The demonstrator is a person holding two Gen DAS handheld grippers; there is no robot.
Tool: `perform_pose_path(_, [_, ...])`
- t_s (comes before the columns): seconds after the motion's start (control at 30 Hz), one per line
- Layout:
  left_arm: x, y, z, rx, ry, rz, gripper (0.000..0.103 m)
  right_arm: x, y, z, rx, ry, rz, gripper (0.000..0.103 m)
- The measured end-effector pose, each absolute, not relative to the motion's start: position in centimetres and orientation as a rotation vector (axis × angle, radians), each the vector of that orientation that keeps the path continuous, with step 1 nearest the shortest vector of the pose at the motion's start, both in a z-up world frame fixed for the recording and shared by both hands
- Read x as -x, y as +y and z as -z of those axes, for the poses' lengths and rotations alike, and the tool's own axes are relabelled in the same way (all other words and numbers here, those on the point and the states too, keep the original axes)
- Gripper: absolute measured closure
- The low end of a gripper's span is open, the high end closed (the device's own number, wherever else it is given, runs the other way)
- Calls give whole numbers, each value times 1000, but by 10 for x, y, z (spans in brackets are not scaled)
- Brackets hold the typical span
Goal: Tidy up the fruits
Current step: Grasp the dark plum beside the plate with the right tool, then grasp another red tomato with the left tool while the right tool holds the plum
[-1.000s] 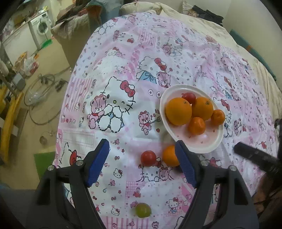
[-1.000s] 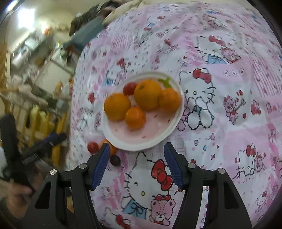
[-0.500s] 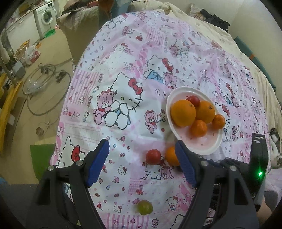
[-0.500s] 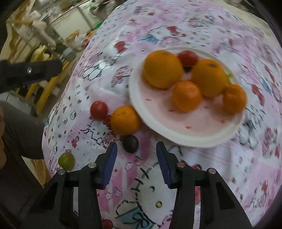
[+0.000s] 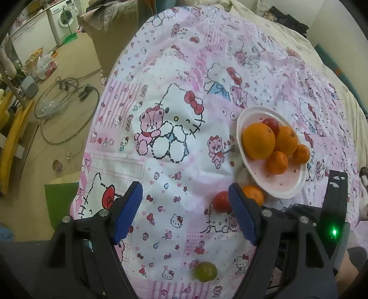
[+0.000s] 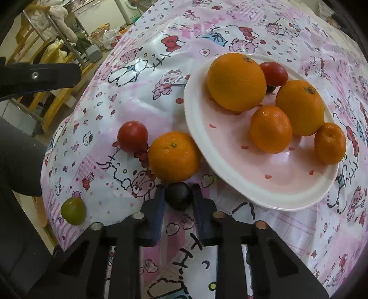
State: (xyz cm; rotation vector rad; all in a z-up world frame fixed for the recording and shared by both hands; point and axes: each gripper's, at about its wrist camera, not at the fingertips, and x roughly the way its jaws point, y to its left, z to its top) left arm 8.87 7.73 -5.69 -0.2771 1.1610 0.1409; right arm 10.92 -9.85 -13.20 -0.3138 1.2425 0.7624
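Fruit, sorted and loose, on a pink cartoon-print cloth [image 6: 142, 96]. White plate [image 6: 197, 119]: two large oranges, two small mandarins, one red tomato at its 12 o'clock rim. Off the plate, at its 8 o'clock: mandarin [image 6: 173, 158] touching the rim, red tomato [image 6: 133, 136] just beside, green fruit [image 6: 73, 210] well apart. Right gripper [image 6: 179, 196]: pads pinching a small dark plum [image 6: 179, 195] on the cloth. Left gripper [image 5: 184, 211]: fingers spread, nothing between them.

Pink cartoon-cat patterned cloth [image 5: 184, 76] spread over the desk, white washing machine [image 5: 63, 21] in the far corner, coiled hose [image 5: 66, 110] on the beige floor, green mat [image 5: 60, 202], yellow wooden frame [image 5: 13, 135], plastic bag [image 5: 46, 65].
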Motion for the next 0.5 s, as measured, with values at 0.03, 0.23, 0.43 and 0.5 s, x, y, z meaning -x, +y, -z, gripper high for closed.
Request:
perform_pose_path(0.03, [-89, 77, 58, 278, 1167, -141, 29, -109, -99, 131, 314, 1241, -766, 79])
perform_pose_path(0.23, [-92, 69, 67, 279, 1207, -125, 29, -107, -110, 122, 253, 1243, -772, 80])
perform_pose_path(0.43, [-97, 55, 84, 230, 1285, -98, 30, -106, -142, 101, 149, 1211, -743, 80])
perform_pose_path(0.5, [-100, 44, 93, 174, 1345, -53, 31, -108, -157, 92, 105, 1194, -732, 80])
